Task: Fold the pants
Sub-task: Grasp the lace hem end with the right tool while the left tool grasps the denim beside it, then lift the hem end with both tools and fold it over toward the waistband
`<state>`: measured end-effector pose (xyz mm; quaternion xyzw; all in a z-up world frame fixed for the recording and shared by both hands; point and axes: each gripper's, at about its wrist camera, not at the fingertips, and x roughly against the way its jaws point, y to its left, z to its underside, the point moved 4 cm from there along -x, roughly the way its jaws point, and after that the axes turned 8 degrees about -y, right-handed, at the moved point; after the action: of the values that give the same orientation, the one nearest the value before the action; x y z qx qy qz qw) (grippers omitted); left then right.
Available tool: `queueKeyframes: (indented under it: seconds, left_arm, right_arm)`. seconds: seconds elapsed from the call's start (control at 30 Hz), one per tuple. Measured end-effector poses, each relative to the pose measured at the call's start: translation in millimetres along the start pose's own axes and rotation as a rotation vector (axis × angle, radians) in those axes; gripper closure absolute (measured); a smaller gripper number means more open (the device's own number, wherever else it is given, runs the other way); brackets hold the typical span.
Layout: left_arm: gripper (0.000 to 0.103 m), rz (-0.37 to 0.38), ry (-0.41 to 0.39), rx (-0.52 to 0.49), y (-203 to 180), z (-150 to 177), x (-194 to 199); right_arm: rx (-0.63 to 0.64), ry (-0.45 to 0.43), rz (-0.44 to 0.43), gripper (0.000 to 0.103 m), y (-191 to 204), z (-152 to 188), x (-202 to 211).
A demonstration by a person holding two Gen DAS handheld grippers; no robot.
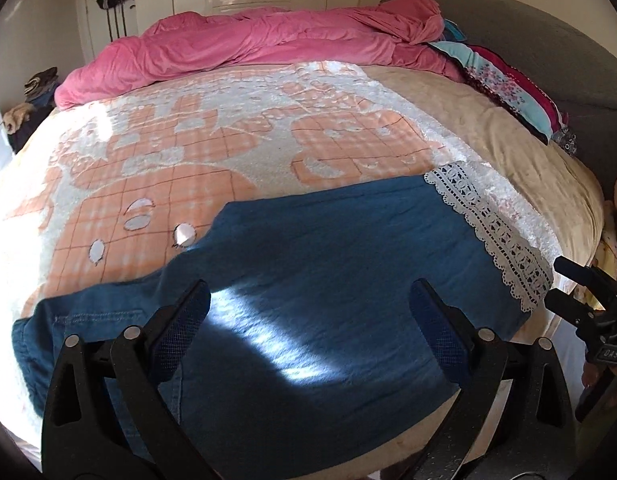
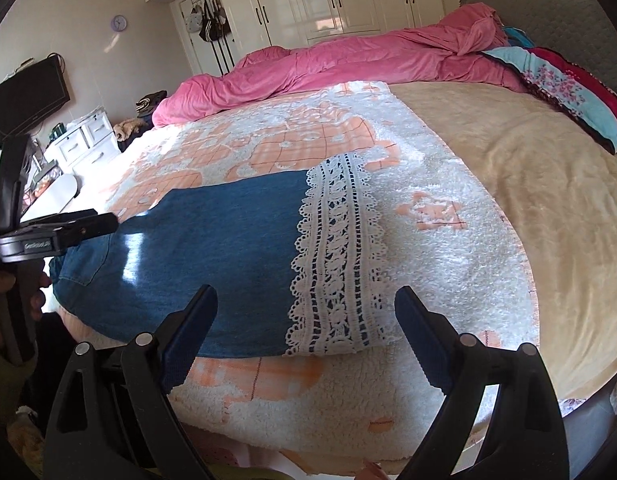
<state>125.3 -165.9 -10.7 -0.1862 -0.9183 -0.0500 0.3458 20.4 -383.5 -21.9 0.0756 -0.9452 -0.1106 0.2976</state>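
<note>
Blue denim pants (image 1: 316, 264) lie flat on the bed, with a white lace hem (image 1: 496, 236) at the right end and the waist at the left. My left gripper (image 1: 310, 300) is open and empty, hovering over the middle of the pants. My right gripper (image 2: 306, 304) is open and empty, just above the lace hem (image 2: 336, 256) near the bed's front edge. The pants also show in the right wrist view (image 2: 212, 248). The right gripper appears at the right edge of the left wrist view (image 1: 564, 284), the left gripper at the left of the right wrist view (image 2: 104, 220).
An orange-and-white fleece blanket (image 1: 212, 148) covers the bed under the pants. A pink duvet (image 1: 244, 48) is bunched along the far side. Floral pillows (image 2: 568, 92) and a grey headboard (image 1: 548, 44) are at the right. White drawers (image 2: 84, 140) stand at the left.
</note>
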Motion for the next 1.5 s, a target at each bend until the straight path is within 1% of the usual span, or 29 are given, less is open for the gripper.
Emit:
queueKeyframes:
  seconds: [0.1, 0.17, 0.23, 0.37, 0.57, 0.77, 0.83, 0.9, 0.93, 1.0, 1.03, 1.07, 1.1, 1.13, 1.17, 1.2, 1.23, 1.27, 1.37, 1.43, 1.47, 1.5]
  left_arm:
    - [0.010, 0.006, 0.014, -0.046, -12, -12, -19]
    - [0.010, 0.003, 0.028, -0.097, -21, -20, -34]
    - [0.010, 0.017, 0.031, -0.116, -27, -28, -47]
    - [0.010, 0.072, 0.047, -0.125, -38, -46, -77]
    - [0.010, 0.164, 0.087, -0.188, -65, -60, -120]
    - [0.010, 0.261, 0.123, -0.173, -85, -65, -152]
    - [0.010, 0.289, 0.143, -0.148, -88, -65, -160]
    - [0.010, 0.322, 0.152, -0.139, -91, -64, -164]
    - [0.010, 0.326, 0.161, -0.140, -92, -63, -168]
    - [0.010, 0.329, 0.195, -0.131, -93, -60, -178]
    - [0.015, 0.340, 0.209, -0.127, -93, -58, -183]
    - [0.020, 0.341, 0.220, -0.130, -94, -57, -186]
    - [0.025, 0.336, 0.230, -0.148, -96, -54, -189]
    - [0.032, 0.342, 0.226, -0.168, -98, -54, -188]
    - [0.036, 0.367, 0.218, -0.171, -101, -55, -186]
    - [0.044, 0.393, 0.214, -0.166, -102, -56, -184]
    - [0.045, 0.412, 0.209, -0.162, -104, -57, -184]
    - [0.045, 0.422, 0.204, -0.171, -107, -57, -184]
    - [0.044, 0.429, 0.193, -0.194, -115, -53, -188]
    - [0.044, 0.430, 0.203, -0.190, -117, -51, -192]
    - [0.045, 0.432, 0.206, -0.183, -117, -51, -192]
    - [0.052, 0.437, 0.207, -0.182, -118, -51, -191]
  right_arm:
    - [-0.026, -0.008, 0.006, 0.013, -6, 0, 1]
    - [-0.050, -0.007, 0.005, 0.013, -11, 0, 1]
    - [-0.064, -0.002, 0.013, 0.013, -16, 1, -1]
    - [-0.093, 0.021, 0.016, 0.013, -21, 3, -8]
    - [-0.148, 0.059, -0.014, 0.013, -22, 10, -19]
    - [-0.157, 0.073, -0.036, 0.013, -16, 16, -26]
    - [-0.161, 0.071, -0.078, 0.013, -14, 16, -28]
    - [-0.151, 0.069, -0.085, 0.014, -12, 16, -29]
    - [-0.141, 0.069, -0.085, 0.016, -10, 16, -30]
    - [-0.131, 0.058, -0.082, 0.026, -9, 16, -31]
    - [-0.128, 0.053, -0.080, 0.035, -9, 16, -31]
    - [-0.133, 0.051, -0.075, 0.041, -11, 17, -32]
    - [-0.150, 0.047, -0.081, 0.043, -14, 17, -32]
    - [-0.170, 0.042, -0.088, 0.048, -18, 17, -33]
    - [-0.180, 0.038, -0.088, 0.053, -21, 17, -33]
    - [-0.181, 0.033, -0.090, 0.054, -22, 16, -33]
    - [-0.183, 0.028, -0.089, 0.059, -23, 16, -33]
    - [-0.189, 0.024, -0.092, 0.061, -24, 15, -33]
    - [-0.183, 0.025, -0.096, 0.061, -24, 15, -33]
    - [-0.174, 0.025, -0.096, 0.061, -22, 14, -35]
    - [-0.164, 0.028, -0.093, 0.061, -21, 13, -37]
    - [-0.160, 0.031, -0.091, 0.061, -21, 12, -39]
